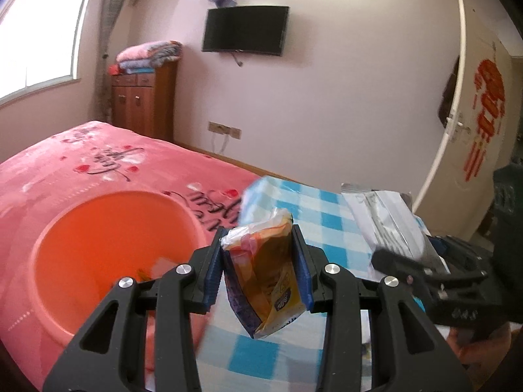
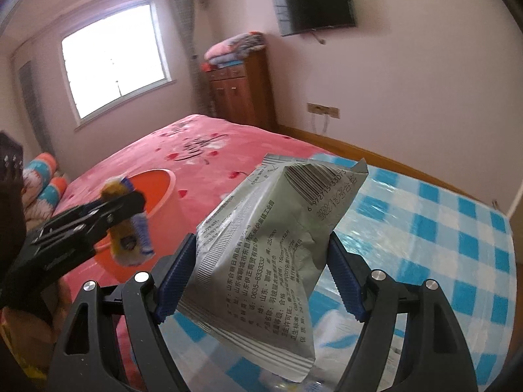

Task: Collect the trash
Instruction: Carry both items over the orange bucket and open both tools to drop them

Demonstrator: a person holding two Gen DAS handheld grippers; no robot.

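- Orange basin (image 1: 98, 248) on pink bedspread (image 1: 98, 160), open top up; small scraps low inside, near the wall, too blurred to identify.
- Left gripper (image 1: 258, 261) clamped on crumpled yellow-and-purple snack wrapper (image 1: 268, 277), blue pads pressing both sides; wrapper held in the air just right of the basin rim, above the edge of the blue-checked cloth (image 1: 330, 225).
- From the right wrist view: same wrapper (image 2: 126, 228) pinched in left gripper (image 2: 130, 209), in front of the basin (image 2: 157, 192).
- Right gripper (image 2: 261, 277) closed on grey foil packet (image 2: 271, 245), barcode and printed text facing the camera; packet upright, lifted above the checked cloth (image 2: 441, 228).
- Same grey packet (image 1: 392, 225) seen at right in the left wrist view, in the right gripper (image 1: 421, 261).
- Room: wall-mounted TV (image 1: 245, 29), wooden cabinet (image 1: 143, 98) topped with folded blankets (image 1: 150, 54), bright window (image 2: 114, 65), white door (image 1: 470, 114) bearing red decoration.
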